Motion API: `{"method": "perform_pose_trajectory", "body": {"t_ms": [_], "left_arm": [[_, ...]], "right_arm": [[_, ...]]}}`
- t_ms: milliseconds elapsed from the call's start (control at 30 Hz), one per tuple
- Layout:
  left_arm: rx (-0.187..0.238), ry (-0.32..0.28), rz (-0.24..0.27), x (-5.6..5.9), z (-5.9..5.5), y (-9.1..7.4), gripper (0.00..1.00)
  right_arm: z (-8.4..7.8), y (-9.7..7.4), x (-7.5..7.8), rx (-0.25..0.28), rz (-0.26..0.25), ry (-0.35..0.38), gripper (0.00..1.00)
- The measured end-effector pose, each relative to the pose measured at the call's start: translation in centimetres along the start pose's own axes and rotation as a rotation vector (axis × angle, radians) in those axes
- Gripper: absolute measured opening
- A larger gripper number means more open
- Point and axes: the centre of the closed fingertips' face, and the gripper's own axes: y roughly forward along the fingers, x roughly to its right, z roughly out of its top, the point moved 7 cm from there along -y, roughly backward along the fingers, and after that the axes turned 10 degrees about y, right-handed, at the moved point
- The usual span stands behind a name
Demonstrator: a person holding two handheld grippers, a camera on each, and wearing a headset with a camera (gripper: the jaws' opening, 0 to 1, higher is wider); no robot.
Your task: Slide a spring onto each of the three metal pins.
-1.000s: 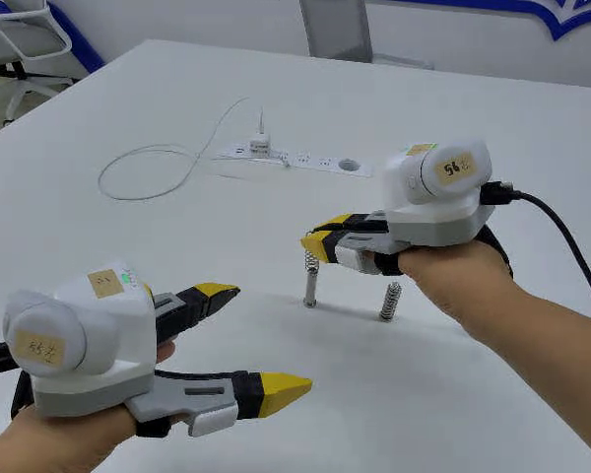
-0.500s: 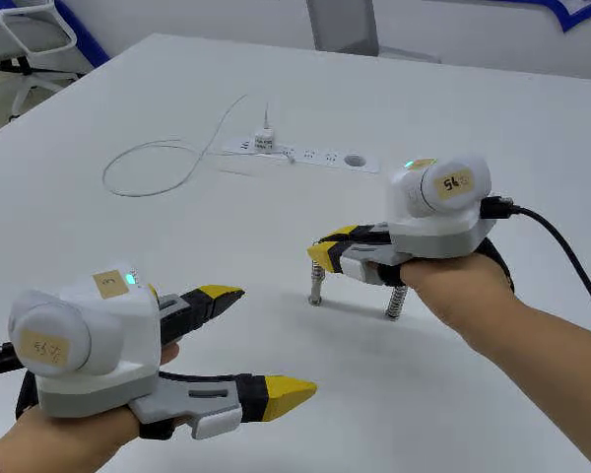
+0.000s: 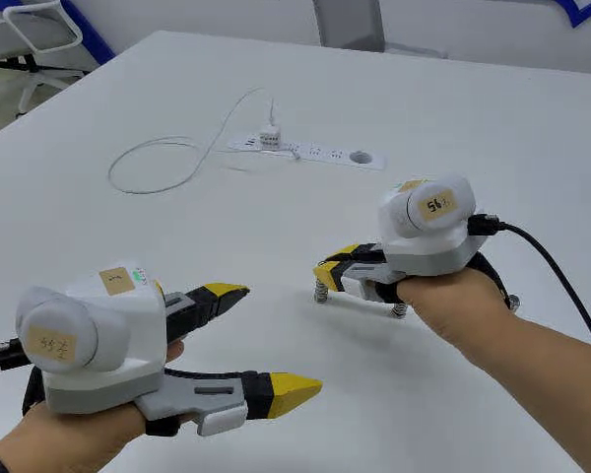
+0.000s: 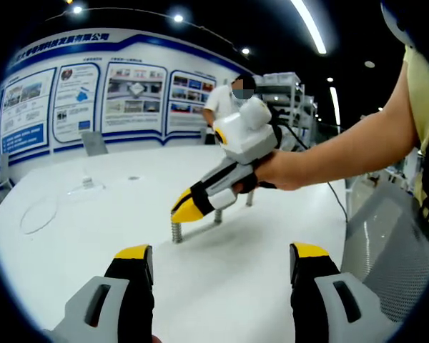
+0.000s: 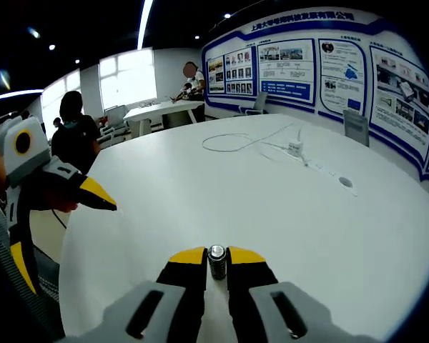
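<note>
Where it stands upright on the white surface (image 3: pixel 276 217), one metal pin (image 5: pixel 217 263) (spring (image 4: pixel 176 232) coiled round its shaft) is clamped at its top between the right tongs (image 3: pixel 325 277). Left tongs (image 4: pixel 222 251): wide apart, empty, well apart from the pin.

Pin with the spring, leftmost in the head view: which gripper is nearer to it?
Right. The right gripper grips the top of the pin; the left gripper is open, well apart from it, nearer the person.
</note>
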Motion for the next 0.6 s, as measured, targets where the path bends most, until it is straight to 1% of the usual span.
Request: {"method": "perform_pose_trajectory", "body": {"t_ms": [100,233,467,600], "left_arm": [[-0.001,-0.001,0.002,-0.1,0.0,0.0,0.8],[-0.002,-0.001,0.002,-0.1,0.0,0.0,0.8],[0.004,0.002,-0.003,0.1,0.3,0.3,0.8],[0.009,0.004,-0.006,0.2,0.4,0.4,0.8]], "right_arm": [[-0.3,0.1,0.1,-0.011,-0.002,0.003,0.12],[-0.2,0.0,0.1,-0.011,0.003,0.008,0.12],[0.6,-1.1,-0.2,0.019,-0.001,-0.01,0.18],[1.0,-2.1,-0.5,0.038,-0.007,-0.048,0.21]]}}
